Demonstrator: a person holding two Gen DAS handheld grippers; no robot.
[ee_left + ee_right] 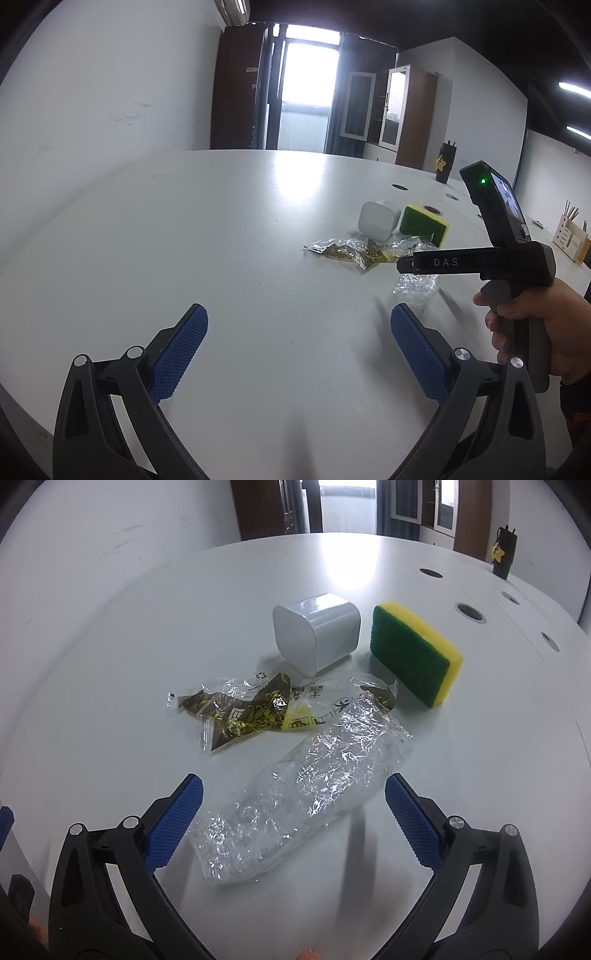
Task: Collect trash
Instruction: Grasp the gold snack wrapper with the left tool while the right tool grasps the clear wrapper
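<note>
On the white table, our right gripper hangs with fingers spread wide over the clear wrapper, nothing gripped yet; the printed wrapper lies just beyond, near the white cup and sponge. Our left gripper is also spread, empty. We judge the thin film could slip out or drag along if the pads close too high.

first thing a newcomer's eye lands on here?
Probably the crumpled clear plastic bag, lying on the white table just ahead of the open right tool. Next, the green-and-yellow sponge beside a tipped-over white plastic cup, with a torn brown-and-yellow printed wrapper in front of the cup. The left tool is open over bare tabletop.
</note>
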